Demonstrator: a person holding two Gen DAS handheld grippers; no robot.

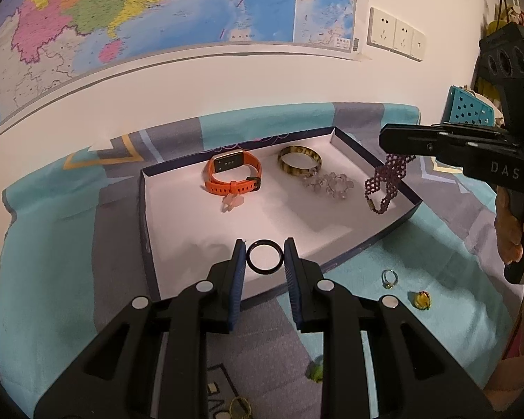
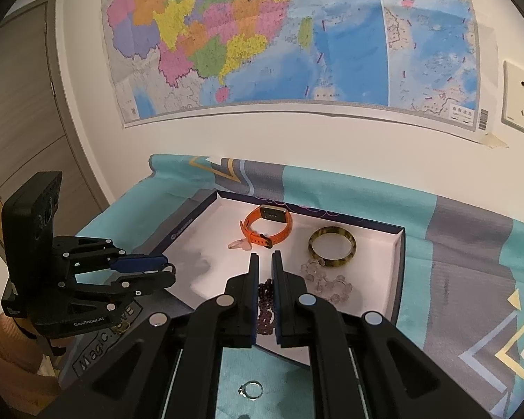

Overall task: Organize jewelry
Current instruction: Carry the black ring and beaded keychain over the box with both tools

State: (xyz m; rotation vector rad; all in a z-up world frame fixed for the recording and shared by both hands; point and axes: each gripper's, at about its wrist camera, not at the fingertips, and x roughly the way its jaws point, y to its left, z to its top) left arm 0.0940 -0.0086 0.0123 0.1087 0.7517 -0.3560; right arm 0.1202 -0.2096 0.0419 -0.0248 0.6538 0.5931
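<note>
From the left wrist, the left gripper [image 1: 264, 256] is pinching a black ring [image 1: 264, 257] between its blue pads, hovering over the near edge of the white tray [image 1: 178, 216]. To place it well, it should be going lower over bare floor before the pads are letting go, clear of the orange watch [image 1: 234, 174]. The gripper is pointing steeply down.

From the right wrist, the right gripper [image 2: 264, 262] is squeezing a purple beaded bracelet [image 2: 265, 309], which is dangling over the tray; the gripper is tilting downward.
</note>
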